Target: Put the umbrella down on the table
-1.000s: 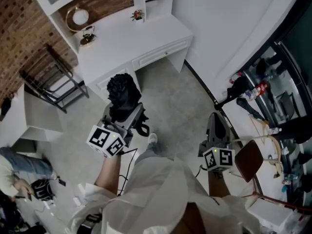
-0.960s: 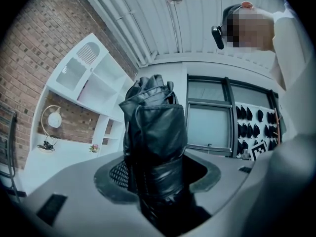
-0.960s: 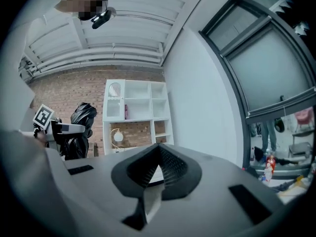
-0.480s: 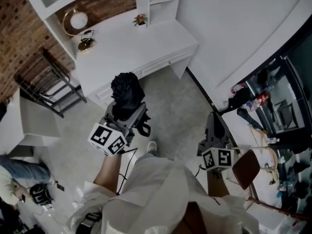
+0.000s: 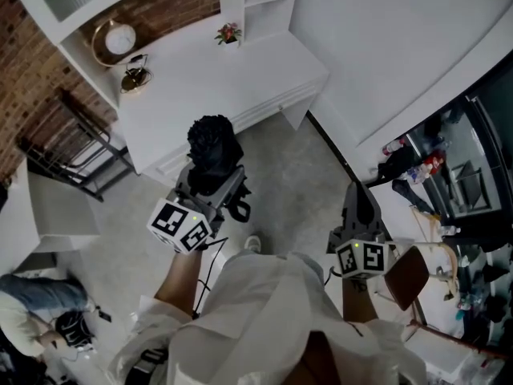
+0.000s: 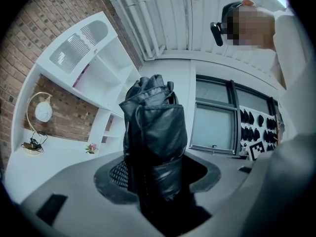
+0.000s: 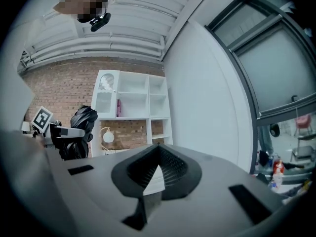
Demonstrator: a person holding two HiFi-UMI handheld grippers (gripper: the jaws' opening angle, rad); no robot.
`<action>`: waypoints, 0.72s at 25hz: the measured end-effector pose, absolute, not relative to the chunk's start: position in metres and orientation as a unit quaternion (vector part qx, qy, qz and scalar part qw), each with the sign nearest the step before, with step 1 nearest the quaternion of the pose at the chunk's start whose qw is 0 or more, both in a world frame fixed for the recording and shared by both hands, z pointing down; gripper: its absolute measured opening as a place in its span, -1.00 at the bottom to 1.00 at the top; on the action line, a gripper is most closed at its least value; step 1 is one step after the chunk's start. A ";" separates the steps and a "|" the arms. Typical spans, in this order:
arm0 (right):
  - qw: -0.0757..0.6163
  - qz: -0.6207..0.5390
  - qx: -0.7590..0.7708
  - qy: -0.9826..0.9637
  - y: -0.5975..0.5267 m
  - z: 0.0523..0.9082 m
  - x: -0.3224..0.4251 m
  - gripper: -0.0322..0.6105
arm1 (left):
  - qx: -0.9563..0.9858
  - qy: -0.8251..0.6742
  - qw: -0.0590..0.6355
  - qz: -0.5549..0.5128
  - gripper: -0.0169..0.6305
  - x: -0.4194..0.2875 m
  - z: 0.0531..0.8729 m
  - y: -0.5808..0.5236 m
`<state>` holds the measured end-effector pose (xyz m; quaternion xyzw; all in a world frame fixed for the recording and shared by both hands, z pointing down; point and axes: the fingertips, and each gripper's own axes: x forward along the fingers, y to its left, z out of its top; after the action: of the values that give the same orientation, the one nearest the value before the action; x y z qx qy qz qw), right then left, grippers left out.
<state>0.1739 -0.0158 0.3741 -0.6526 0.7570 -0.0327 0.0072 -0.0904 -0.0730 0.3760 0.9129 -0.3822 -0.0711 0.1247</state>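
A folded black umbrella [image 5: 212,147] stands up out of my left gripper [image 5: 210,181], whose jaws are shut on its lower part. In the left gripper view the umbrella [image 6: 155,132] fills the middle and hides the jaw tips. It hangs over the grey floor, just short of the white table [image 5: 216,70], a desk with shelves behind it. My right gripper [image 5: 358,204] is held level at the right, well apart from the umbrella, with its jaws [image 7: 157,169] together and nothing in them. The right gripper view shows the umbrella [image 7: 81,120] at the left.
On the desk stand a round gold-rimmed mirror [image 5: 119,40], a small gold object [image 5: 132,79] and a little flower pot [image 5: 228,33]. A dark metal rack [image 5: 72,147] stands left of the desk. A person [image 5: 32,311] crouches at lower left. A brown chair [image 5: 405,275] and cluttered shelves [image 5: 417,163] are on the right.
Both grippers have moved across the floor toward the white desk, which now sits closer to the umbrella. The hold on the umbrella is unchanged.
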 end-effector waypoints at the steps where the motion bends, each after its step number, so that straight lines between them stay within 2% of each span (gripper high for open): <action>1: 0.006 -0.034 -0.653 0.756 -0.019 0.375 0.173 -0.84 | 0.913 -0.380 0.127 -0.071 -0.13 -0.090 0.377 -0.077; 10: 0.001 -0.039 -0.651 0.759 -0.055 0.379 0.177 -0.84 | 0.912 -0.379 0.142 -0.070 -0.13 -0.081 0.386 -0.111; 18: 0.018 -0.033 -0.632 0.774 -0.114 0.380 0.186 -0.84 | 0.909 -0.390 0.128 -0.067 -0.13 -0.063 0.380 -0.155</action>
<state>0.1859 -0.1139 0.3801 -0.6316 0.7744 -0.0332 0.0182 -0.0635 -0.1554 0.3803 0.9094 -0.3899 -0.0673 0.1281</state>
